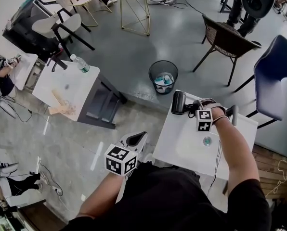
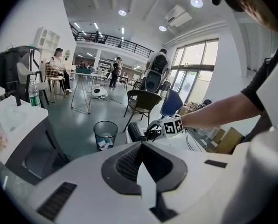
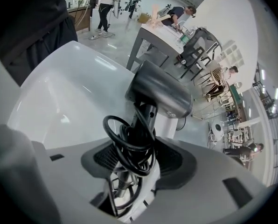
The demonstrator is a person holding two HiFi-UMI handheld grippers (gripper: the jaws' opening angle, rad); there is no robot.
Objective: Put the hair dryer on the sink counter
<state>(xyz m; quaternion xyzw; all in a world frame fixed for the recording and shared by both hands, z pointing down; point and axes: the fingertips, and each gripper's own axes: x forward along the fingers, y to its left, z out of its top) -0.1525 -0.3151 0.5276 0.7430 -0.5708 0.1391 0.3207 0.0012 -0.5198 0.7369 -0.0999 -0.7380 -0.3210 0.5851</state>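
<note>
A black hair dryer [image 1: 178,102] hangs at the far left corner of the white sink counter [image 1: 165,146]. My right gripper [image 1: 192,109] is shut on its handle, with the coiled black cord caught between the pads. In the right gripper view the dryer's barrel [image 3: 162,90] points away over the counter's edge, above the basin [image 3: 59,92], and my right gripper [image 3: 138,160] holds the handle upright. Whether the dryer touches the counter I cannot tell. My left gripper [image 1: 136,139] hovers left of the counter over the floor, shut on nothing; its jaws [image 2: 141,148] meet at the tips.
A mesh wastebasket [image 1: 163,76] stands on the floor just beyond the counter. A wicker chair [image 1: 228,40] and a blue chair [image 1: 276,76] stand at the right. A second white sink table [image 1: 66,88] with a bottle [image 1: 80,64] is at the left. A dark faucet [image 1: 232,114] sits on the counter's right.
</note>
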